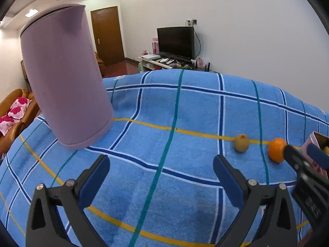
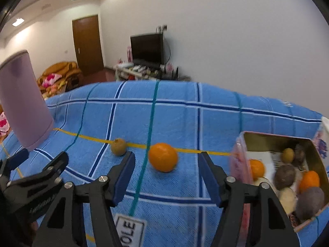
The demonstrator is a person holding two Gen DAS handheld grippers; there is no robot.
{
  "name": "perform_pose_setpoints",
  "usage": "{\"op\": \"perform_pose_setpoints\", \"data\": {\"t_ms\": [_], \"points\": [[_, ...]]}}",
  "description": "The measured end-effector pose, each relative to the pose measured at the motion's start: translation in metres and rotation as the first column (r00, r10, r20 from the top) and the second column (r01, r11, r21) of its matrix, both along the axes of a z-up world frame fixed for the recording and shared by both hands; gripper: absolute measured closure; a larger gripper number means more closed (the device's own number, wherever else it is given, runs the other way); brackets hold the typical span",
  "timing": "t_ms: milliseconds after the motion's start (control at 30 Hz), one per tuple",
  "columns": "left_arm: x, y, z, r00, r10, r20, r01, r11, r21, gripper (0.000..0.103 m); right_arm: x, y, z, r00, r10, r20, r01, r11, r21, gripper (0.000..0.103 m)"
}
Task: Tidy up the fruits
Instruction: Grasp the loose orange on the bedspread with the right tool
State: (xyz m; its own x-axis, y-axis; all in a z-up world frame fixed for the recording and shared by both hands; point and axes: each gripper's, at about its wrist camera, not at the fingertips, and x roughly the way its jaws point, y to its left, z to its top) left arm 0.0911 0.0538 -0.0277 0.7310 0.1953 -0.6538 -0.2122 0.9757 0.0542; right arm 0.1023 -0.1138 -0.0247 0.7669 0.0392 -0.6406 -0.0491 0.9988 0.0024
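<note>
An orange [image 2: 163, 160] lies on the blue plaid cloth [image 2: 174, 119], just ahead of my open right gripper [image 2: 167, 170], between the lines of its fingers but beyond the tips. A brown kiwi [image 2: 118, 146] lies to its left. A pink box [image 2: 277, 177] at the right holds several fruits, oranges and dark round ones among them. In the left wrist view the kiwi [image 1: 241, 143] and orange [image 1: 276, 149] sit far right. My left gripper [image 1: 161, 169] is open and empty over bare cloth [image 1: 164, 113]. The right gripper's finger [image 1: 296, 160] reaches in beside the orange.
A tall purple cylinder [image 1: 63, 86] stands on the cloth at the left; it also shows in the right wrist view [image 2: 24, 100]. A white label [image 2: 129, 231] lies on the cloth by the right gripper. A TV stand, a door and a sofa are behind.
</note>
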Motion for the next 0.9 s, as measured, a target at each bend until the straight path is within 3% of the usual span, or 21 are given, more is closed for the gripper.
{"op": "perform_pose_setpoints", "data": {"t_ms": [200, 333, 567, 667, 900], "points": [[0.003, 0.006, -0.003, 1.0, 0.011, -0.028, -0.011, 1.0, -0.013, 0.001, 0.036, 0.014, -0.016, 0.995, -0.003, -0.098, 0.001, 1.0, -0.02, 0.048], [0.005, 0.008, -0.006, 0.999, 0.01, -0.041, -0.011, 1.0, -0.023, 0.001, 0.053, 0.013, -0.03, 0.985, -0.011, -0.171, 0.01, 1.0, -0.005, 0.06], [0.006, 0.004, -0.006, 0.999, -0.024, -0.043, 0.024, 1.0, -0.02, 0.001, 0.052, 0.009, -0.031, 0.983, -0.004, -0.182, 0.008, 1.0, 0.018, 0.061], [0.005, 0.005, -0.005, 0.999, -0.029, -0.03, 0.028, 0.999, -0.028, 0.001, 0.034, 0.005, -0.026, 0.989, -0.004, -0.148, 0.008, 1.0, 0.027, 0.061], [0.0, -0.008, 0.002, 0.997, -0.072, -0.004, 0.072, 0.997, 0.01, 0.003, -0.024, -0.005, 0.0, 0.998, -0.04, 0.051, 0.04, 0.999, -0.002, 0.061]]}}
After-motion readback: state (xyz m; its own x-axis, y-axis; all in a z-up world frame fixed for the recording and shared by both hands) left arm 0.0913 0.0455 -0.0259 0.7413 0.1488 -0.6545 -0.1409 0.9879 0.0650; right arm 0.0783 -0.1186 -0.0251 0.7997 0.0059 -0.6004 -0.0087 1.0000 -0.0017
